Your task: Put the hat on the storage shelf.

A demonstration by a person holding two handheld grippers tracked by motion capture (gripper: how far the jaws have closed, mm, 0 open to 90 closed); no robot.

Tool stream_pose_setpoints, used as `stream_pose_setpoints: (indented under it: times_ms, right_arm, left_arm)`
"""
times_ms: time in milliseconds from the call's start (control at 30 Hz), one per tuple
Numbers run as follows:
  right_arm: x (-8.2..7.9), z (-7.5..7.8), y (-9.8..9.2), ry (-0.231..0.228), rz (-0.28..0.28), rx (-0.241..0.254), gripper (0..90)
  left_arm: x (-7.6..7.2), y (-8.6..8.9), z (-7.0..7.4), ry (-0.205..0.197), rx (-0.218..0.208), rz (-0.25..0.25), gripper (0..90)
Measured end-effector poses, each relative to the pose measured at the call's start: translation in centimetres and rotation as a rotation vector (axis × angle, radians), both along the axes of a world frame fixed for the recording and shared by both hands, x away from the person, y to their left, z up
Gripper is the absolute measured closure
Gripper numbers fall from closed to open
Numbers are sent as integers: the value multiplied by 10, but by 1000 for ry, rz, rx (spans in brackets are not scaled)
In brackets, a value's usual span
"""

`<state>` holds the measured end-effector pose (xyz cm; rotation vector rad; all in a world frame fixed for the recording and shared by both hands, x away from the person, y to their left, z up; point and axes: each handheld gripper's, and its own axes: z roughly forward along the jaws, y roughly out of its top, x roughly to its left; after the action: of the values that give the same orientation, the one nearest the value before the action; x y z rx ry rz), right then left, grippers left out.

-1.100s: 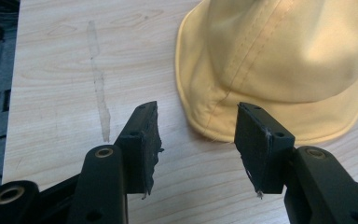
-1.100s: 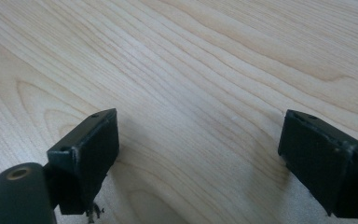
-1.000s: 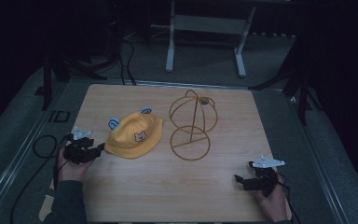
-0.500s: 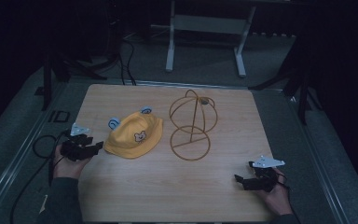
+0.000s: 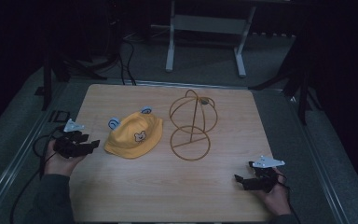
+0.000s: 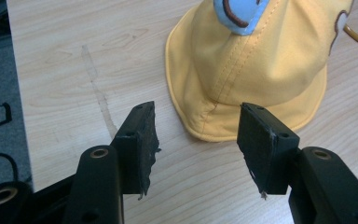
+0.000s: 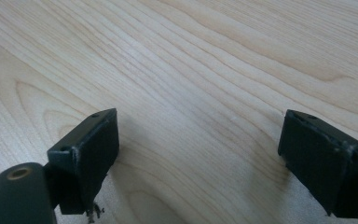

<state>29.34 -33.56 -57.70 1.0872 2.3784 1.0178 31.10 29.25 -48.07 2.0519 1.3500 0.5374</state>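
A yellow child's hat (image 5: 134,135) with blue ears and a bear patch lies on the wooden table (image 5: 121,186), left of centre. In the left gripper view the hat (image 6: 256,70) has its brim just beyond the jaws. My left gripper (image 5: 92,144) sits at the table's left edge, pointing at the hat; its jaws have just been opening and stand open (image 6: 196,140) with nothing between them. A gold wire hat stand (image 5: 192,123) stands upright right of the hat. My right gripper (image 5: 238,180) rests near the front right corner, open (image 7: 198,154) over bare wood.
Cables (image 5: 37,149) trail off the table's left side onto grey floor. A white metal frame (image 5: 205,28) stands behind the table. The table's left edge (image 6: 16,93) runs close beside my left gripper.
My left hand has drawn back a little to the left, away from the hat, and lifted slightly. The hat, the stand and the right gripper have stayed put.
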Motion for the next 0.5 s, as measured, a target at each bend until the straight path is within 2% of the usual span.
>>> stream_pose_setpoints:
  times_ms: [200,233,500]
  right_arm:
    - [0,0,0,0,0,0,123]
    - [0,0,0,0,0,0,123]
    - [0,0,0,0,0,0,123]
  left_arm:
    - [-1,5,12,-5,17,-41,466]
    - [0,5,16,-3,33,-57,453]
    - [4,1,26,1,60,-121,451]
